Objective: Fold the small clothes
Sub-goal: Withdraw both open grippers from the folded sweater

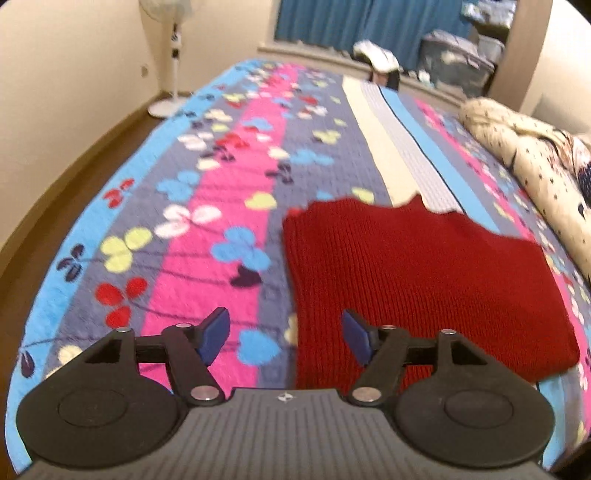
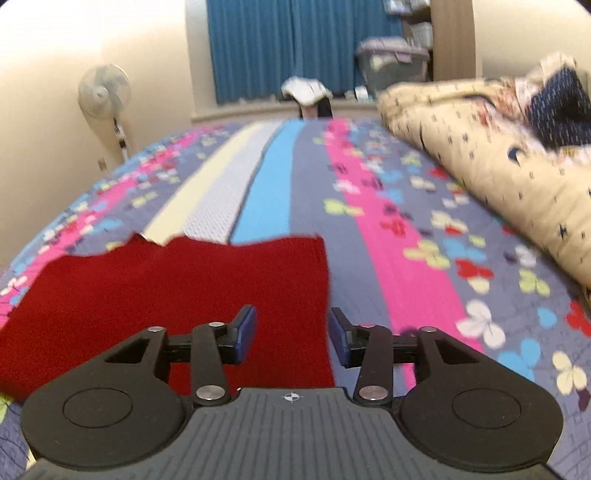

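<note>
Left wrist view, as I read it from my station:
- Left tongs: released, blue pads spread wide, nothing between them. They hover over the near left edge of the garment; the right pad sits above red knit, the left pad above the bedspread.
- Red knit garment: folded into a rough rectangle, flat on the bed, from 12 to 3 o'clock of the tongs. Its far edge is uneven, with two small peaks.
- Bedspread: quilted, striped pink, blue, grey and cream, with a butterfly print.
- Cream quilt: bunched at 2 o'clock along the bed's right side, apart from the garment.
- Standing fan: on the floor at 11 o'clock.
- Blue curtain: past the foot of the bed at 12 o'clock.

Right wrist view:
- Right tongs: released, pads apart, gripping nothing. The garment's right edge runs down between them; I see no contact.
- Red knit garment: spreads from 12 round to 9 o'clock of the tongs.
- Bedspread: bare from 1 to 3 o'clock.
- Cream quilt: heaped at 2 o'clock.
- Standing fan: 10 o'clock.
- Blue curtain: 12 o'clock.
</note>
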Action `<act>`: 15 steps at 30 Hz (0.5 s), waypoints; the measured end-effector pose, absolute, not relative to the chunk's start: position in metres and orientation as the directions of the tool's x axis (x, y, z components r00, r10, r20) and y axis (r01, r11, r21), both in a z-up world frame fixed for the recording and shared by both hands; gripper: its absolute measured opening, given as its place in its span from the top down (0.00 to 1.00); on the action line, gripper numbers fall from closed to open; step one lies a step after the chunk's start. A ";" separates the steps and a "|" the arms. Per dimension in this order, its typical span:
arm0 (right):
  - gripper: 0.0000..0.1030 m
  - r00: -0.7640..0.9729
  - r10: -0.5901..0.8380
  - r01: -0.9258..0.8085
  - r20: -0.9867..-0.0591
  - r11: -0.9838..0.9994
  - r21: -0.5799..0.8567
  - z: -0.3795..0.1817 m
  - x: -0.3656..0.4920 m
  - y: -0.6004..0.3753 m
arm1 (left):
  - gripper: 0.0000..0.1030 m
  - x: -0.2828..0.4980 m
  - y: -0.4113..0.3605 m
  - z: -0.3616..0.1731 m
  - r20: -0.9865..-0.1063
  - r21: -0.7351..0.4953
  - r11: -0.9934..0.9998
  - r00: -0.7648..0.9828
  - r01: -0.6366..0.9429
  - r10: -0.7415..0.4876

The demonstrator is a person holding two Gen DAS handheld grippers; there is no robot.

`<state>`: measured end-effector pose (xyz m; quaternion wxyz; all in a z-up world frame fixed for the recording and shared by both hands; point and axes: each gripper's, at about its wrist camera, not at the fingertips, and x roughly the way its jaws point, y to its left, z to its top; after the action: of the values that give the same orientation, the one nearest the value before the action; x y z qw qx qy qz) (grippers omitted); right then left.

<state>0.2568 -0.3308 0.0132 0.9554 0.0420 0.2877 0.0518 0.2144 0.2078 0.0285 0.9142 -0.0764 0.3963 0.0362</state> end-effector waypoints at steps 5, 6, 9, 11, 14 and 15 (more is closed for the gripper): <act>0.47 0.842 0.164 -0.116 -0.514 0.986 0.123 0.022 0.257 -0.303 | 0.21 0.209 0.202 0.037 -0.677 -0.033 0.993 0.734 -0.117 0.064; 0.47 0.842 0.172 -0.119 -0.511 0.984 0.135 0.023 0.257 -0.297 | 0.21 0.207 0.199 0.039 -0.659 0.000 0.994 0.747 -0.113 0.085; 0.47 0.843 0.195 -0.129 -0.502 0.978 0.162 0.024 0.256 -0.277 | 0.21 0.197 0.193 0.051 -0.593 0.095 0.992 0.795 -0.086 0.126; 0.47 0.846 0.215 -0.142 -0.488 0.973 0.181 0.027 0.253 -0.264 | 0.20 0.191 0.190 0.064 -0.551 0.138 0.988 0.823 -0.072 0.137; 0.47 0.848 0.255 -0.187 -0.466 0.964 0.187 0.032 0.248 -0.239 | 0.18 0.180 0.188 0.078 -0.503 0.150 0.988 0.858 -0.027 0.100; 0.47 0.848 0.266 -0.204 -0.459 0.962 0.180 0.032 0.246 -0.230 | 0.18 0.177 0.188 0.080 -0.497 0.150 0.989 0.863 -0.017 0.090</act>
<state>0.2457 -0.2302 0.0324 0.9593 0.0622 0.2469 0.1224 0.1772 0.1878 0.0799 0.9627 0.0703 0.2599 0.0279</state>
